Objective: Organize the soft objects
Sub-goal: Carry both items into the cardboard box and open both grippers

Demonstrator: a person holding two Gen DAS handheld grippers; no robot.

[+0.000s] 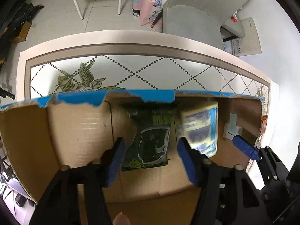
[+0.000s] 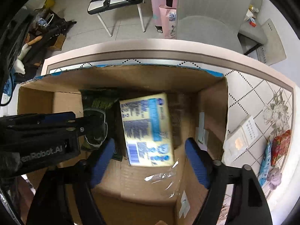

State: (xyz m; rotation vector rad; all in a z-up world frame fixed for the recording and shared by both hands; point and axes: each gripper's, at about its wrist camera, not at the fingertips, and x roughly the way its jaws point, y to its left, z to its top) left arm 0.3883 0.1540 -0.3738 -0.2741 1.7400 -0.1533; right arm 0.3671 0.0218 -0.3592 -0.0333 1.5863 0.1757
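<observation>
An open cardboard box [image 1: 78, 127] [image 2: 211, 101] stands on the table. Inside lie a dark green packet [image 1: 153, 142] [image 2: 97, 103] and a yellow-and-blue soft pack [image 1: 202, 129] [image 2: 148, 129], blurred by motion. My left gripper [image 1: 150, 159] is open and empty over the green packet; it also shows at the left of the right wrist view [image 2: 46, 123]. My right gripper [image 2: 150, 161] is open and empty, just above the yellow-and-blue pack; one of its fingers [image 1: 245, 148] shows in the left wrist view.
On the patterned tablecloth [image 2: 249, 97] right of the box lie a clear bag [image 2: 240, 138], a red packet [image 2: 280, 146], a blue packet [image 2: 265, 165] and a lilac soft item [image 2: 274, 178]. A grey chair [image 1: 196, 16], pink suitcase [image 2: 161, 1] and stool [image 2: 116, 1] stand beyond the table.
</observation>
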